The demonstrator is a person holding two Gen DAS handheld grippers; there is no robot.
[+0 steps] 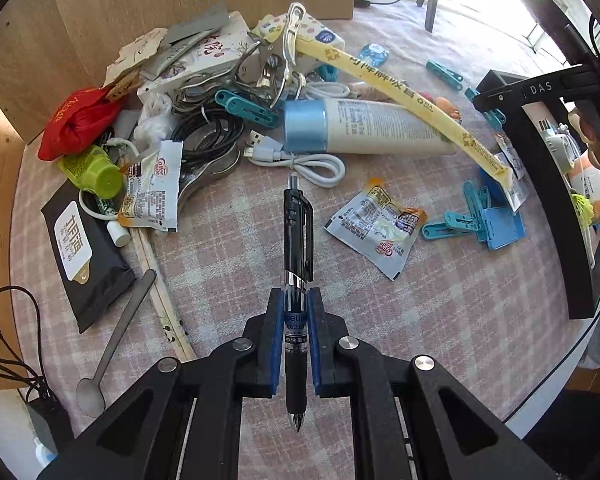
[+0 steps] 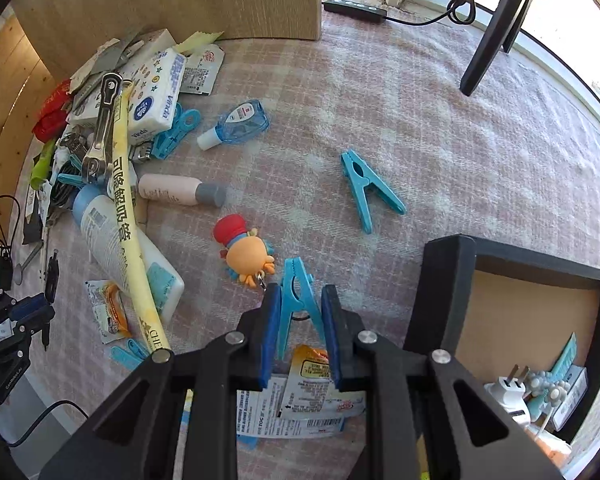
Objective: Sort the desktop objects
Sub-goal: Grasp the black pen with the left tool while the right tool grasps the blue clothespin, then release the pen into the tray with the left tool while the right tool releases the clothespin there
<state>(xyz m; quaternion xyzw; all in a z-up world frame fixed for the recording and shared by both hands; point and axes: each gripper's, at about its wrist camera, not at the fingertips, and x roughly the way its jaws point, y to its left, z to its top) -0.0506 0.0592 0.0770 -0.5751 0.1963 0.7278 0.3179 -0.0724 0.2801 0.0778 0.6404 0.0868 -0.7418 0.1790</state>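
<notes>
My left gripper (image 1: 296, 344) clamps a black pen (image 1: 298, 240); my right gripper (image 2: 300, 320) pinches a blue clothespin (image 2: 298, 300).

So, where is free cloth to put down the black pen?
Free: the cloth under the black pen, between the spoon and the coffee sachet; also right of the lone blue clothespin, toward the window. Crowded: the pile around the tissue pack.
</notes>
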